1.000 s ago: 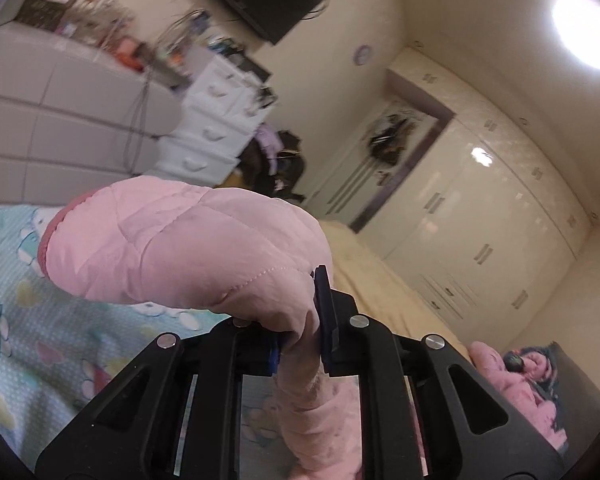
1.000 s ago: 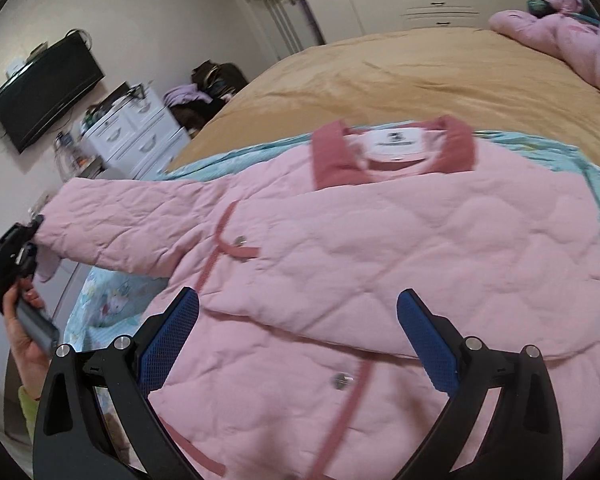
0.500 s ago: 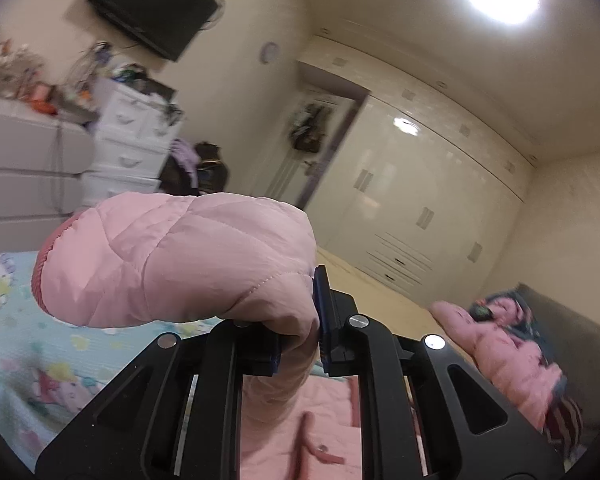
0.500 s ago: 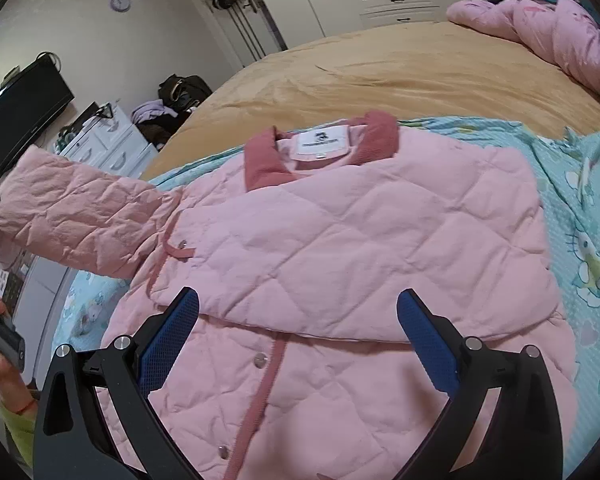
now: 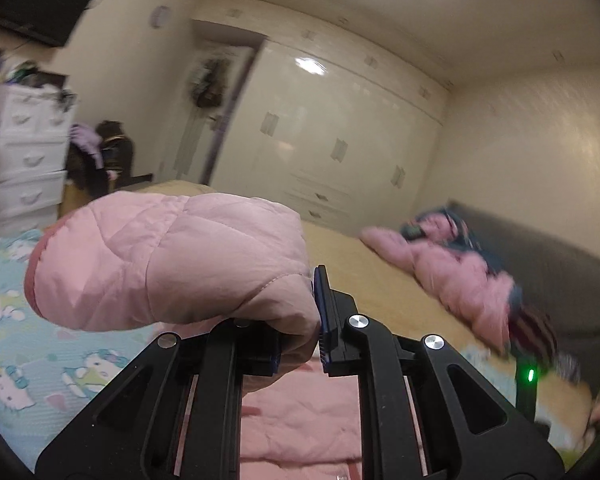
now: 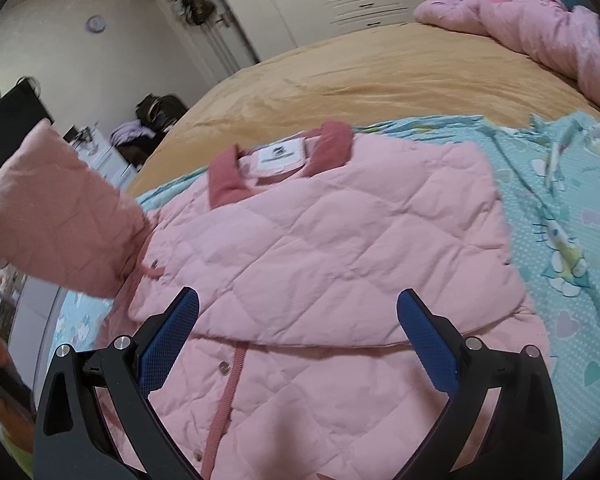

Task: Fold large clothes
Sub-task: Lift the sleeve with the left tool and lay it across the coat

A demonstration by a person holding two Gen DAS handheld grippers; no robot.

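Currently, the sleeve-folding step is judged to be in hand. The pink quilted jacket (image 6: 320,248) is spread front-up on the bed (image 6: 340,76), partly over a cartoon-print sheet (image 6: 560,216), directly ahead of and beneath the right gripper (image 6: 298,332). Its far side appears already folded inward across the body. The remaining sleeve (image 5: 168,260) is clamped near the cuff between the jaws of the left gripper (image 5: 298,340), which are closed on the fabric; the cuff end is draped over and to the left of those jaws and is held clear of the bed. The jaws of the right gripper are spread wide and nothing is held; they hover just above the lower front panel.

Next move, as judged: the sleeve is to be carried across and laid flat on the jacket body, then released. The free jaws may be needed to pin the body against dragging.
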